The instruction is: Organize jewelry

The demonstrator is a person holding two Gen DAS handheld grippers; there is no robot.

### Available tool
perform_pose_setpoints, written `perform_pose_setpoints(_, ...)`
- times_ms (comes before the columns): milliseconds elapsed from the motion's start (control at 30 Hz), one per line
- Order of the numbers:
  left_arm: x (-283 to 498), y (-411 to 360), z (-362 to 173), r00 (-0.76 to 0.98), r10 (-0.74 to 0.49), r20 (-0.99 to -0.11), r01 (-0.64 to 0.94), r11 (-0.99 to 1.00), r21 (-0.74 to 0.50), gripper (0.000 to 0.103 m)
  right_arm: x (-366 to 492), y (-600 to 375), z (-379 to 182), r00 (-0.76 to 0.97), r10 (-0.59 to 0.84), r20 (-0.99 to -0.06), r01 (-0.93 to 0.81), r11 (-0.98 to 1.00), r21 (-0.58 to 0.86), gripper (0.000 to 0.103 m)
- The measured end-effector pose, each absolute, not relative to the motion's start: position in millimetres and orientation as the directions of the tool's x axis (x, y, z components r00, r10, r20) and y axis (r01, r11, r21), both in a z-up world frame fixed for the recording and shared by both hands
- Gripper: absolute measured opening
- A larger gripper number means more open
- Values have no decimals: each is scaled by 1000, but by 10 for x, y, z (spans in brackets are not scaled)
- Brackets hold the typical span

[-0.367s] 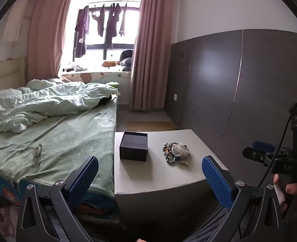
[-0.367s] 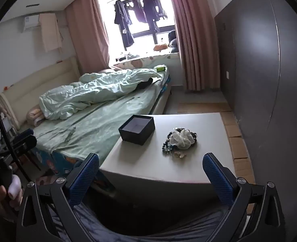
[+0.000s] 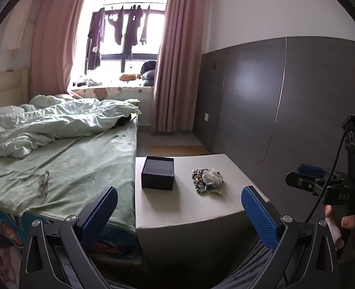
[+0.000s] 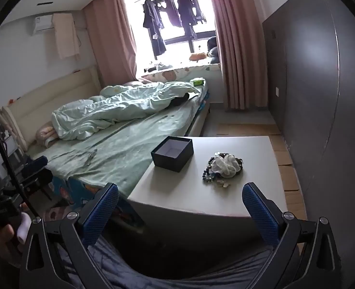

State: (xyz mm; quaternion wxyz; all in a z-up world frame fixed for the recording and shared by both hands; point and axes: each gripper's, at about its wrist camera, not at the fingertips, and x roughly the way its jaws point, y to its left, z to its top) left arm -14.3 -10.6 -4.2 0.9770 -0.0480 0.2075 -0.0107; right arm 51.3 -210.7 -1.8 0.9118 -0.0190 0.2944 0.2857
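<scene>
1. A pale, flat-topped bench [image 3: 177,207] stands against the side of the bed [image 3: 86,168].
2. An open dark box [image 3: 157,175] sits on the bench near its far corner on the bed side, with nothing visible in it.
3. A heap of beaded jewelry [image 3: 205,180] lies near the middle of the bench, apart from the box, with a white cloth piece [image 3: 211,176] on top.
4. The bed carries a green sheet, a rumpled pale quilt [image 3: 52,125] at its far end, and a pair of glasses [image 3: 43,183] near its near edge.
</scene>
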Motion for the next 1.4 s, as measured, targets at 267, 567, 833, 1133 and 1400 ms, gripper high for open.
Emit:
perform_pose_setpoints(267, -198, -77, -33, 916, -51, -398, 7, 994, -110, 103, 559, -2276, -37, 654, 519, -551, -542, 829, 137, 103)
perform_pose_setpoints(567, -230, -132, -29, 922, -49, -385, 9, 994, -105, 103, 524, -2277, -30, 639, 541, -546, -543, 821, 178, 103)
perform_pose_setpoints(833, -272, -121, 11, 930, -33, -365, -5, 995, -104, 103, 448, -2278, 29, 644, 553, -529, -553, 814, 177, 103)
perform_pose_setpoints(1133, -256, -89, 17, 928, -24, -373, -19, 994, -112, 103, 468, -2275, 2, 649, 542, -534, -549, 819, 165, 103)
perform_pose_setpoints(1400, -281, -64, 16, 928, -21, -373, -23, 993, -114, 103, 453, -2256, -1, 655, 533, -536, -545, 824, 154, 103)
